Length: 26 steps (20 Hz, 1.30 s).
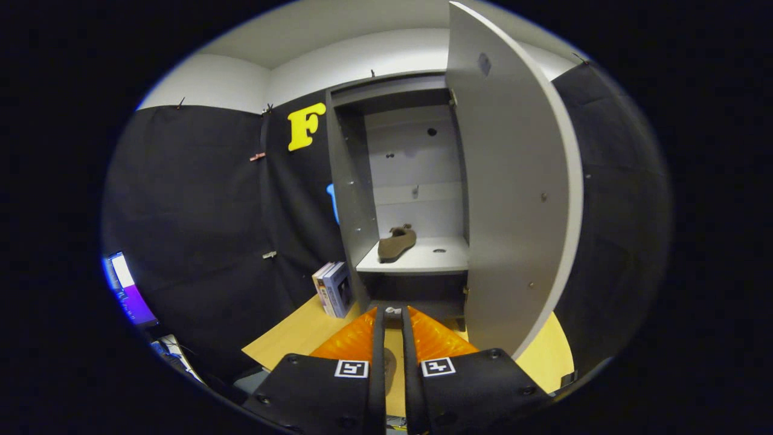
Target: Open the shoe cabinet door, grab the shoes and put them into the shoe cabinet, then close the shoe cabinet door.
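One shoe (396,242) lay on the shelf (423,257) inside the cabinet (398,181), toward its left side, and the door (513,193) stood swung wide open to the right of the opening. You held the gripper (393,310) low over the wooden table (290,335), well short of the cabinet and pointed at its base. Its fingers (378,338) were drawn nearly together, with only a thin gap between them; I could not confirm that anything was clamped there, though a small pale object showed at the tips and its nature was unclear. The chief hazard, in my judgement, was the door: it stood close beside the gripper on the right, and a careless sideways push could strike its edge, jolt the cabinet, and shift the shoe on the shelf. A second hazard was closing the door too hard, which could let it bounce back ajar. You also had a stack of books (333,289) standing against the cabinet's left side, and a swing to that side could topple them.
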Motion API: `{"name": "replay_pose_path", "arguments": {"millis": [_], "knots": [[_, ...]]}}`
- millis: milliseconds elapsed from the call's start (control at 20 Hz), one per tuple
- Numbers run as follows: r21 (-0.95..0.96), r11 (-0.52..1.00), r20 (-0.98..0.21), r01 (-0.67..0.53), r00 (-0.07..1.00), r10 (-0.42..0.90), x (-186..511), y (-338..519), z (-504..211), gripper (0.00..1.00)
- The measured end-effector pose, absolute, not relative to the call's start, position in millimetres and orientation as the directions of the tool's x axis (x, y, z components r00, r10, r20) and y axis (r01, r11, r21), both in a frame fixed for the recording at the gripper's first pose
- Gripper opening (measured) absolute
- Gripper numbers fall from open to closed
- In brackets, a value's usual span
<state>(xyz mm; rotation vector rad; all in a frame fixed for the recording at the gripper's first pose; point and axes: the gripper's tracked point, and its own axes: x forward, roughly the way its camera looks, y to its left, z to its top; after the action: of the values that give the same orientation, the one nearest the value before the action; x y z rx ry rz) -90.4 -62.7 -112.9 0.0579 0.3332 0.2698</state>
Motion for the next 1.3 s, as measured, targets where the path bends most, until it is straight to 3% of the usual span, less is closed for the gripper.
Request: {"name": "replay_pose_path", "arguments": {"millis": [350,850,1300], "knots": [[0.097,0.960,-0.508,-0.263,0.816,0.275,-62.6,9.9,-223.4,0.17],[0.070,0.993,-0.791,-0.098,0.601,0.116,-27.7,40.9,-415.8,0.17],[0.017,0.999,-0.903,-0.028,0.429,0.028,-40.7,25.6,-527.2,0.17]]}}
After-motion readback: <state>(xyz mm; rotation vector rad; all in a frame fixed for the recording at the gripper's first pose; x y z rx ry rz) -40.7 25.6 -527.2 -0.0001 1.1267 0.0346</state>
